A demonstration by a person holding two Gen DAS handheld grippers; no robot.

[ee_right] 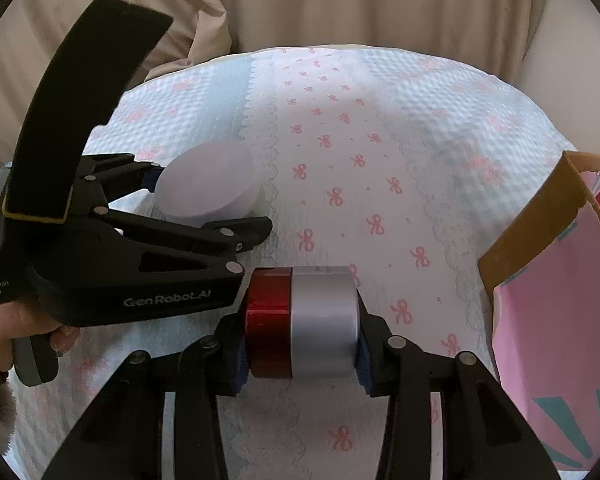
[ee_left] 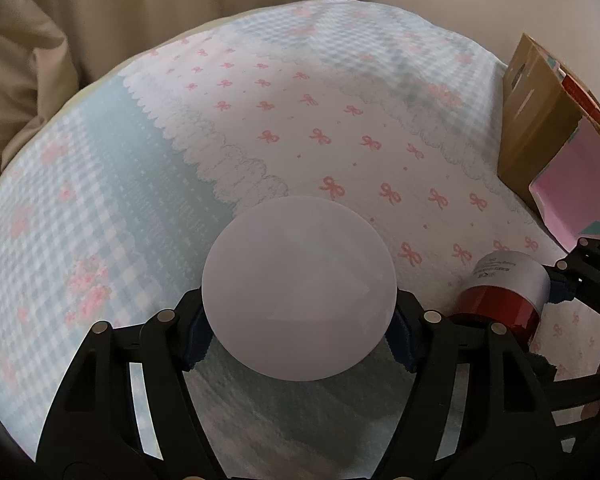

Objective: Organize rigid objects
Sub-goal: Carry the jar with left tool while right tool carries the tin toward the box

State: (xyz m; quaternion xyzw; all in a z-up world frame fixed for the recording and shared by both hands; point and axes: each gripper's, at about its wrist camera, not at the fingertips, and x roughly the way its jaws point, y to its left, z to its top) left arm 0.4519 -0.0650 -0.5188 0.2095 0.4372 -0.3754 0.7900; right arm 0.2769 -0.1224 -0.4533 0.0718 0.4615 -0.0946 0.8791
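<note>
Two cylinders are in play, one per gripper. Low in the right wrist view, the right gripper [ee_right: 300,336] has its fingers [ee_right: 236,354] clamped on the end faces of the red-and-silver cylinder [ee_right: 304,320], whose long axis lies crosswise, red end toward frame left. At mid-left of that view, the left gripper [ee_right: 204,204] pinches the white round container [ee_right: 208,182] by its sides, flat face toward its own camera. One cardboard box [ee_right: 556,304] with a pink lining stands open at the right edge, nearer the right gripper. Everything sits over one bow-patterned bedspread [ee_right: 340,140].
</note>
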